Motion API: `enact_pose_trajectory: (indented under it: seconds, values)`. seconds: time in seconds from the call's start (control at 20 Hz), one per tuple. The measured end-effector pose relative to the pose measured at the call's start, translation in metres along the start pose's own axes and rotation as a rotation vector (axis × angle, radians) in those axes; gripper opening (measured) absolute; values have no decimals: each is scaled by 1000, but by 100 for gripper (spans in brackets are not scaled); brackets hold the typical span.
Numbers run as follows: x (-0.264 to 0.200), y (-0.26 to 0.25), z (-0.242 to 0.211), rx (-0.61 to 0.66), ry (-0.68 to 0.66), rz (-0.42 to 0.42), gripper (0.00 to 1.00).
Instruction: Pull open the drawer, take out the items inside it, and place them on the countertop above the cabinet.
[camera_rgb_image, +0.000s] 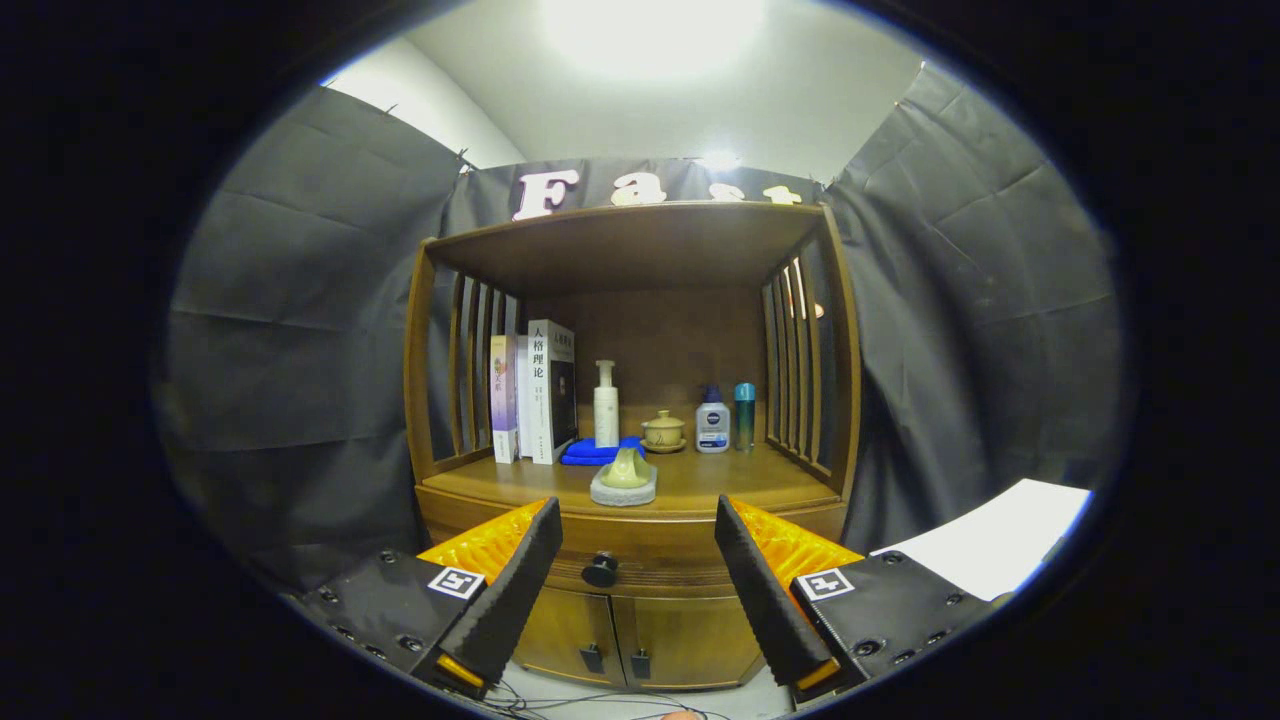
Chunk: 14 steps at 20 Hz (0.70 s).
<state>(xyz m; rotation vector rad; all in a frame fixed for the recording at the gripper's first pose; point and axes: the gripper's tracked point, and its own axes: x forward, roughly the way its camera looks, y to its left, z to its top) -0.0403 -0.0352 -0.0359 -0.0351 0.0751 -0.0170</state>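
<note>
Two fingers of your gripper (638, 520) spread wide, gripping nothing; drawer (640, 560) shut, its knob (600, 570) just ahead between them.

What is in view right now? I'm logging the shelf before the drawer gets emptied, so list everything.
cabinet: one, brown wood, ahead
drawer knob: one, black, between the fingers, drawer closed
books: about three, upright, countertop left
pump bottle: one, white, behind blue cloth
soap dish: one, grey, countertop front
lidded cup: one, tan, centre
lotion bottle: one, white, blue cap
flask: one, teal, rightmost
cupboard doors: two, below drawer
gripper: one, open, short of the knob
</note>
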Motion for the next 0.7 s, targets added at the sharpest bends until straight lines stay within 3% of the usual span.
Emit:
enact_pose_trajectory:
  seconds: [0.7]
  values:
    - [-2,-9,15,23,-17,-4,97]
